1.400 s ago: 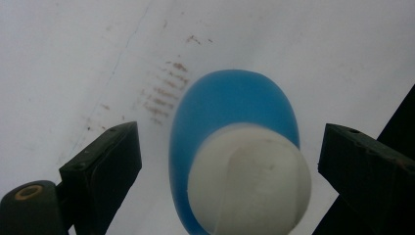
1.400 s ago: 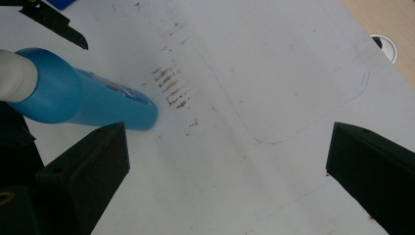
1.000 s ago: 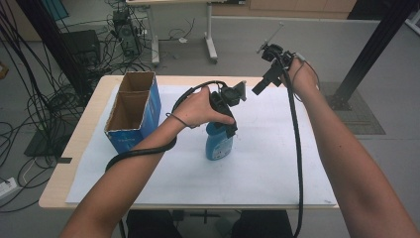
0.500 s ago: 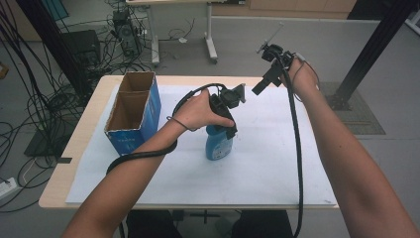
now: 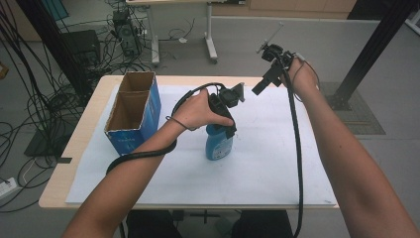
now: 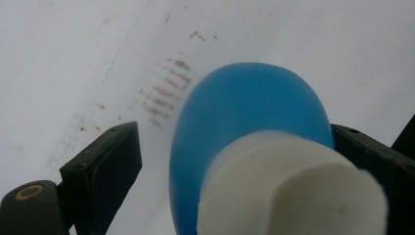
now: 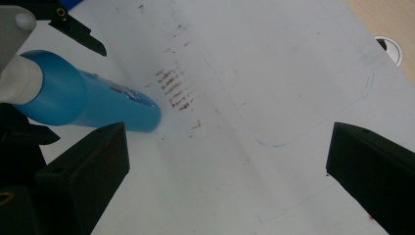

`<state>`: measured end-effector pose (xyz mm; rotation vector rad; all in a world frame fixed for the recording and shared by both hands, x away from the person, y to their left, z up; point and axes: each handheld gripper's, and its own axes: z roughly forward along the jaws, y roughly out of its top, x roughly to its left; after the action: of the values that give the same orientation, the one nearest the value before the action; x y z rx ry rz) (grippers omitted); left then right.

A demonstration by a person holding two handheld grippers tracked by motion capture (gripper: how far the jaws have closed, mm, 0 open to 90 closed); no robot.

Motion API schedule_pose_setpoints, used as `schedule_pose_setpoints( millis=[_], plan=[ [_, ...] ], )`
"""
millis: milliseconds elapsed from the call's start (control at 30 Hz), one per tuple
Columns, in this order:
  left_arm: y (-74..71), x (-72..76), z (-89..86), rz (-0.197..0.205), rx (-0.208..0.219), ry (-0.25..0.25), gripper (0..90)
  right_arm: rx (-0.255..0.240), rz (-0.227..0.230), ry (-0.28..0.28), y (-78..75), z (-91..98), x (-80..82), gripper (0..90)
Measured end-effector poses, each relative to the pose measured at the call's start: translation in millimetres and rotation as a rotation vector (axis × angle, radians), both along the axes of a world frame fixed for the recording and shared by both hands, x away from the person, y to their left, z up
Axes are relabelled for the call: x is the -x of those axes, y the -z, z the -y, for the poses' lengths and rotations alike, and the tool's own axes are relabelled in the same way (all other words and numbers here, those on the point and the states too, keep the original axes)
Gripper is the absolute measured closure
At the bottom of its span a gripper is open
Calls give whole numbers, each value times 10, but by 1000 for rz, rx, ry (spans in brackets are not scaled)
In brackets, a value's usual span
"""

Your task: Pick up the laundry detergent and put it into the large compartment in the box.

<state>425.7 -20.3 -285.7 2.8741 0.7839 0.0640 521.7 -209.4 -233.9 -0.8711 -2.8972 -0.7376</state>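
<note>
Bottle (image 5: 219, 144) stood upright on the white sheet (image 5: 277, 163) covering the desk (image 5: 94, 129), near its middle and well to the right of the open blue box (image 5: 132, 111). Its body was blue and its neck white. Left claw (image 5: 225, 126) came down over the bottle's top, the hand (image 5: 195, 110) wrapped around the claw's body. In the left gripper view the white neck (image 6: 288, 191) sat between the jaws; the right one looked to be against the bottle, while the left one stood clear of it with a gap, so the claw was wide and not clamped on the bottle. Right claw (image 5: 261, 88) was held in the air above the far right part of the desk, well away from the bottle. Its jaws were spread wide with nothing between them, and the right gripper view looked down on the sheet with brown smudges (image 7: 175, 88) beside the bottle's base.
</note>
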Motion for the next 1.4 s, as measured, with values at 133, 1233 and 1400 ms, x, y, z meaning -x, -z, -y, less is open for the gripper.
schedule_pose_setpoints(
  millis=[133, 1233, 1400],
  plan=[
    [0, -5, -4, 3, 4, -2, 95, 2, 2, -2, -2, -5, 0, 21],
    [0, -11, -24, -12, 15, -6, 95, 10, 7, -4, -17, -11, 0, 23],
    [-10, -7, -31, -17, 27, -9, 95, 12, 10, -1, -28, -1, 5, 23]
  ],
)
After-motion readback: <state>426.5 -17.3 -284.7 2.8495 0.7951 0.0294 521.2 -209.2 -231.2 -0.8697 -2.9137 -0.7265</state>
